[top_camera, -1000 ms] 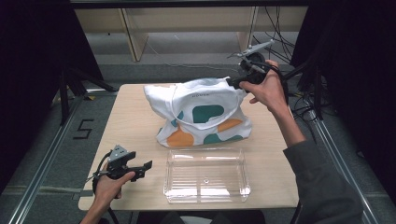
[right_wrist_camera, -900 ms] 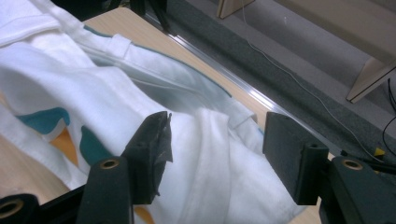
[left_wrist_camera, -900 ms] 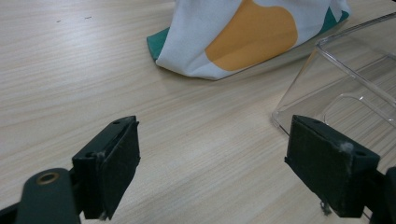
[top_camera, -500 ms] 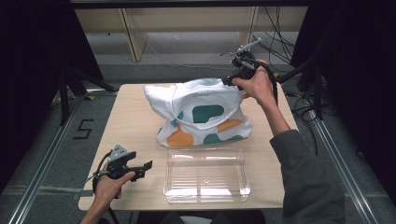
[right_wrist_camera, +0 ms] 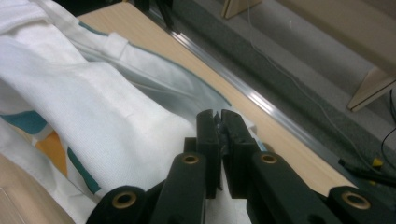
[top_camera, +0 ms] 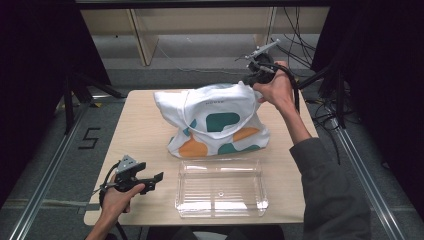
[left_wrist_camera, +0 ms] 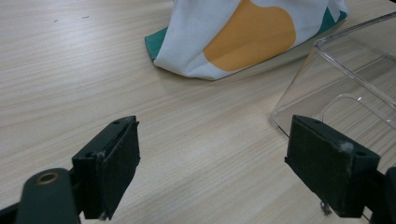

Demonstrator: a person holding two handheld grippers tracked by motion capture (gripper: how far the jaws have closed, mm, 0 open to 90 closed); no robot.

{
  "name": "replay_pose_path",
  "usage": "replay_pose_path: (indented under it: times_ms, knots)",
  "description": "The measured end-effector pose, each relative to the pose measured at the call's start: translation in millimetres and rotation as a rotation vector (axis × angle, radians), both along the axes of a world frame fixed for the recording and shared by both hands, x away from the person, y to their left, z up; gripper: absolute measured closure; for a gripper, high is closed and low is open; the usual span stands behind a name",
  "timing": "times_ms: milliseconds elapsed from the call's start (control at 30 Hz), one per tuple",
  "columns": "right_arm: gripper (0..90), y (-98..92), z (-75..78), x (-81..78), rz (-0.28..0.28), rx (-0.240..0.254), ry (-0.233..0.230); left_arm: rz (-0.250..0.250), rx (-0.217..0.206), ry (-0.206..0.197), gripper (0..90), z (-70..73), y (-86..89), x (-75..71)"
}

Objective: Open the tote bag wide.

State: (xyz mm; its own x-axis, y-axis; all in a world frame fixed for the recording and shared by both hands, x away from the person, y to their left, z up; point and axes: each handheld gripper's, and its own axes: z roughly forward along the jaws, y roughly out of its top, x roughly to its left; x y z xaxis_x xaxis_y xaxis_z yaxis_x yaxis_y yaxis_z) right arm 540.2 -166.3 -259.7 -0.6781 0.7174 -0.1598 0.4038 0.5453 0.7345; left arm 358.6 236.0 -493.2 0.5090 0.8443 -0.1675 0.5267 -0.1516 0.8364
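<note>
- The bag (top_camera: 215, 120) stands mid-table and blocks any straight path across the middle.
- The clear tray (top_camera: 220, 187) lies just near of it; only a narrow strip of table (top_camera: 145, 125) shows between them.
- Left of both, bare tabletop gives wide passage.
- A narrow bare strip runs along the right edge.
- Cables (top_camera: 300, 50) hang past the far right corner.

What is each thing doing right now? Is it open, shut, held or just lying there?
Cloth bag: slumped on the table, top edge pinched and held up.
Right gripper: shut on the cloth bag; jaws just closed.
Left gripper: open, nothing between the jaws.
Clear plastic box: lying empty on the table, untouched.
</note>
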Motion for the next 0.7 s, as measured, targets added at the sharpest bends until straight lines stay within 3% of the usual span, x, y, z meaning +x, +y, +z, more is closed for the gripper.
replay_pose_path:
  times_ms: [67,133,200,300,700]
  knots:
    - [87.8,-1.9,8.5,-3.2,0.027,-0.013,-0.041,-0.001,-0.002,0.000,16.5,-0.3,-0.2,0.2]
    - [87.9,-2.6,18.5,-9.7,0.046,0.005,-0.074,0.007,-0.001,0.000,16.5,0.0,-0.5,-0.3]
    - [88.0,-3.7,27.8,-18.1,0.069,0.031,-0.087,0.001,0.005,-0.007,16.6,0.7,0.2,-0.1]
    - [88.2,-6.7,40.1,-36.7,0.124,0.010,-0.115,0.000,-0.001,-0.010,18.6,0.2,0.7,0.4]
    - [89.1,-17.9,31.9,-67.3,0.196,0.018,-0.169,-0.004,-0.005,-0.007,21.4,1.7,0.6,0.6]
